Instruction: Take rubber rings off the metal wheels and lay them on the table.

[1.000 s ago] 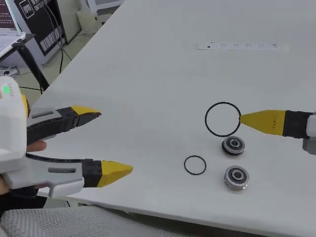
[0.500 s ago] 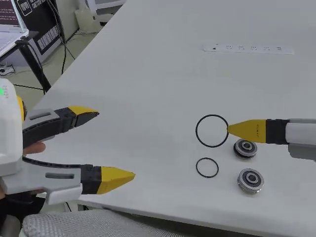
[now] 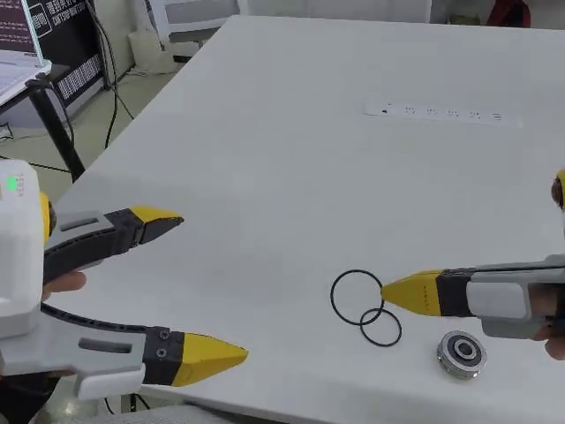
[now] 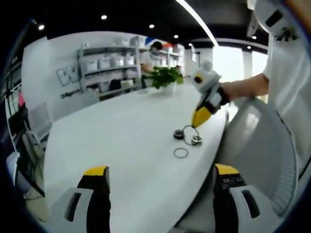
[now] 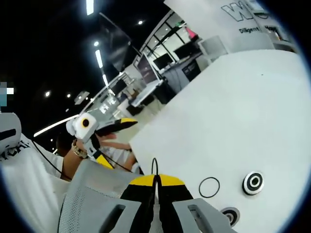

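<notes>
A large grey letter W (image 5: 233,10) stands on the white wall (image 5: 272,17) in the right gripper view, cut by the frame's edge. Below it a smaller word (image 5: 252,29) reads "Diligent"; what follows is too blurred to read. The left gripper view shows a big W of the same kind on a wall, with a slanted line of small lettering (image 4: 71,92) beneath it, unreadable. In the head view a black board (image 3: 55,26) beyond the worktop (image 3: 265,177) carries white print, too small to make out, and a barcode (image 3: 81,74). The marks on the power strip (image 3: 441,113) cannot be read.
</notes>
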A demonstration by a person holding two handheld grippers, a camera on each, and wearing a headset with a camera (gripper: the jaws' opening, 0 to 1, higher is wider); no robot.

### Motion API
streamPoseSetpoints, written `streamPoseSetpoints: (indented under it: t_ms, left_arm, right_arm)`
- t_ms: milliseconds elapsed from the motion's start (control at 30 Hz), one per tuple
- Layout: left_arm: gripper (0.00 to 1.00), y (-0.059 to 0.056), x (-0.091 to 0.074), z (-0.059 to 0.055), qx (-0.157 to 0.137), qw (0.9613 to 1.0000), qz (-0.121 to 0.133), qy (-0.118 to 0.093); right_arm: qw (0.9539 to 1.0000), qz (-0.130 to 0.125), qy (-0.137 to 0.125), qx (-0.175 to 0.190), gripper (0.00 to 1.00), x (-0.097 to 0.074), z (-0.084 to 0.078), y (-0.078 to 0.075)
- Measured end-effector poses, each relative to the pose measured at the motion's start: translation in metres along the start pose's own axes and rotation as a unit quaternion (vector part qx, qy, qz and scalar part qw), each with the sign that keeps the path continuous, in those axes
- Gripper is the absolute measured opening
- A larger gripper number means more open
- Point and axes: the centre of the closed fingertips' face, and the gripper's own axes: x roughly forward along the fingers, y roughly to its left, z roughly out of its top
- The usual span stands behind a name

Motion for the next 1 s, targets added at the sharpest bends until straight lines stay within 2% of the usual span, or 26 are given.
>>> streamPoseSetpoints:
  t_ms: [133, 367, 667, 1000]
  left_arm:
    - [0.89, -0.001, 0.002, -0.004, 0.002, 1.0000, -0.007, 0.002]
    - [0.89, -0.002, -0.002, -0.005, 0.000, 1.0000, -0.008, -0.002]
    - [0.89, -0.001, -0.007, -0.011, -0.007, 1.0000, -0.001, 0.000]
    - [0.88, 0.000, -0.009, -0.010, -0.007, 1.0000, 0.002, -0.004]
  right_arm:
    - [0.9998, -0.010, 0.019, -0.003, 0.00, 0.007, -0.009, -0.010]
    - [0.9975, -0.045, 0.053, 0.008, 0.00, 0.011, -0.028, -0.039]
    - [0.9944, -0.064, 0.084, 0.009, 0.00, 0.016, -0.040, -0.056]
    - [0.9910, -0.079, 0.107, 0.003, 0.00, 0.020, -0.050, -0.068]
